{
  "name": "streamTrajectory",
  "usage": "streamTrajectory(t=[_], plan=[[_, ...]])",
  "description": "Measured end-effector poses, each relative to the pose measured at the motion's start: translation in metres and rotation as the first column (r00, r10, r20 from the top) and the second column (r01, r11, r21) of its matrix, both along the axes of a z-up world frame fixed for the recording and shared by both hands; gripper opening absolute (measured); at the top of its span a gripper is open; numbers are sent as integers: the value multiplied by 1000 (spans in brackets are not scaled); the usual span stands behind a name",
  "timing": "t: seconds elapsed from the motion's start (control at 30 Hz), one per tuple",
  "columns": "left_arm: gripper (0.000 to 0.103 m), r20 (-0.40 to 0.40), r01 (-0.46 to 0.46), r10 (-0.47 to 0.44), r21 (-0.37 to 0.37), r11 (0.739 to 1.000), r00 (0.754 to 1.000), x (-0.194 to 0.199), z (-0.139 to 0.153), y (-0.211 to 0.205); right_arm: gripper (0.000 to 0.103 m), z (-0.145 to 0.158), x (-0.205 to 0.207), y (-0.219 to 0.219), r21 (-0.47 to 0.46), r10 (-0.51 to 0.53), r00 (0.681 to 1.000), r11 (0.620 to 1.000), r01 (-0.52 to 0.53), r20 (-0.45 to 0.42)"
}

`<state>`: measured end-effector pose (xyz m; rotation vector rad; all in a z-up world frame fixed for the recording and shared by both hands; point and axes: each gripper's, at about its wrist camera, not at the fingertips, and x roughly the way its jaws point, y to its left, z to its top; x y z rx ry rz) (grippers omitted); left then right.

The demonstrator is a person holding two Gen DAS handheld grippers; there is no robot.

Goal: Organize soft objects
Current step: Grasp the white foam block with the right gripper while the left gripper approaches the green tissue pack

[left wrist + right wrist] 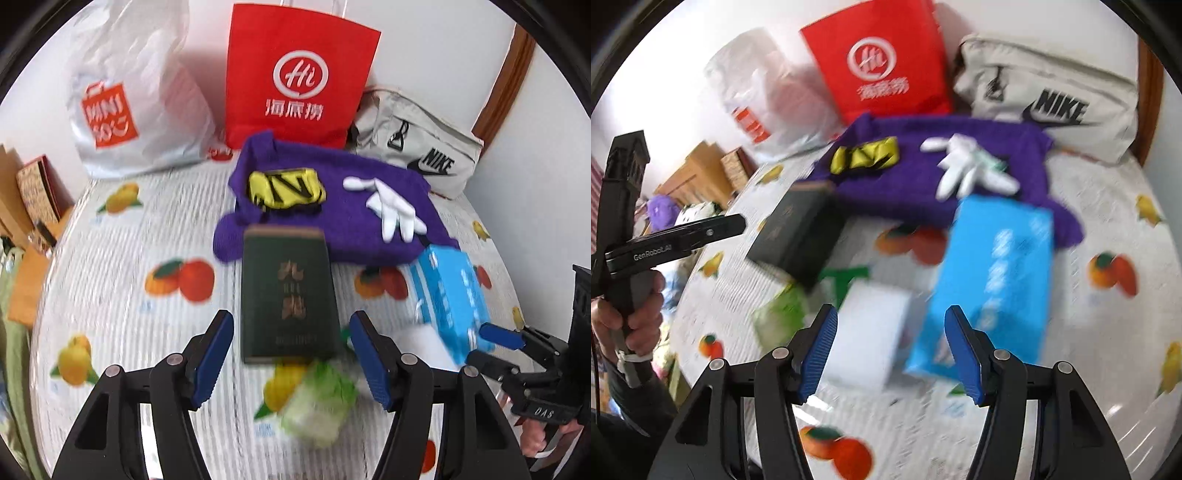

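Observation:
On the fruit-print bedsheet (110, 280) lies a purple garment (343, 229) with a yellow-and-black soft item (288, 188) and a white glove (391, 206) on top. In front of it are a dark green box (288, 295), a blue tissue box (993, 277), a white box (875, 332) and a green-and-white cabbage-like soft thing (317, 402). My left gripper (291, 354) hovers open over the dark green box and the cabbage thing, pads clear of both. My right gripper (890, 350) is open above the white box and the blue tissue box, touching neither.
Against the wall stand a white Miniso plastic bag (125, 103), a red paper bag (299, 74) and a grey Nike bag (417, 151). Cardboard boxes (698, 173) and clutter sit off the bed's left side. A hand (628, 314) holds the left gripper (735, 225).

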<state>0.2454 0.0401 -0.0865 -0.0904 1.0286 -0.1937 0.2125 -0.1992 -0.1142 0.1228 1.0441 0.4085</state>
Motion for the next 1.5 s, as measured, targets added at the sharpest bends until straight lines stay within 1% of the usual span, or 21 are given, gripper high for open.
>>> streamTrajectory(t=[0.13, 0.3, 0.4, 0.53, 0.6, 0.63, 0.67, 0.7, 0.77, 0.9, 1.07, 1.27, 1.3, 1.33, 1.43, 1.47, 1.5], plan=[[64, 4, -14, 14, 11, 1000, 1000, -24, -12, 3, 60, -8, -19, 11, 9, 9, 1000, 1000, -9, -17], [65, 26, -3, 4, -34, 999, 1000, -40, -18, 7, 62, -17, -35, 19, 8, -19, 999, 1000, 20, -44], [65, 25, 15, -14, -53, 998, 1000, -46, -23, 9, 62, -23, -31, 19, 11, -53, 997, 998, 54, -64], [65, 25, 22, -21, -38, 999, 999, -53, -30, 13, 62, -31, -22, 25, 8, -119, 988, 993, 120, -97], [66, 25, 29, -28, -40, 999, 999, -55, -33, 14, 62, -33, -19, 28, 8, -134, 986, 991, 135, -97], [66, 23, 37, -36, -43, 998, 999, -56, -35, 14, 61, -34, -18, 30, 12, -139, 986, 990, 141, -87], [66, 21, 45, -44, -45, 998, 999, -56, -37, 14, 53, -36, -18, 31, 6, -141, 987, 990, 142, -83], [66, 17, 52, -51, -43, 998, 999, -57, -39, 13, 50, -37, -17, 32, 3, -136, 987, 991, 137, -84], [67, 12, 74, -74, -37, 997, 997, -56, -45, 8, 50, -40, -20, 33, 0, -120, 989, 993, 121, -82], [67, 6, 126, -126, -18, 992, 992, -50, -56, -5, 50, -32, -33, 28, 1, -95, 995, 995, 95, -38], [67, -8, 184, -183, 38, 982, 983, -45, -72, -23, 50, -20, -60, 21, -22, -25, 999, 999, 25, 21], [67, -29, 241, -240, 96, 966, 970, -49, -93, -40, 50, -23, -84, -3, -8, -3, 1000, 1000, 3, 31], [68, -27, 243, -242, 109, 964, 970, -51, -96, -43, 50, -25, -86, -7, -2, -4, 1000, 1000, 4, 29], [68, -7, 243, -244, 132, 961, 970, -54, -96, -46, 50, -28, -88, -13, -1, -8, 1000, 1000, 8, 26], [68, 14, 233, -238, 165, 958, 971, -60, -97, -49, 50, -29, -94, -19, 4, -9, 999, 1000, 9, 38], [66, 19, 231, -237, 169, 958, 971, -61, -97, -49, 50, -30, -96, -20, 2, 0, 999, 1000, 0, 38], [57, 22, 231, -238, 168, 958, 971, -62, -96, -49, 50, -30, -98, -20, -1, 7, 999, 1000, -7, 39]])
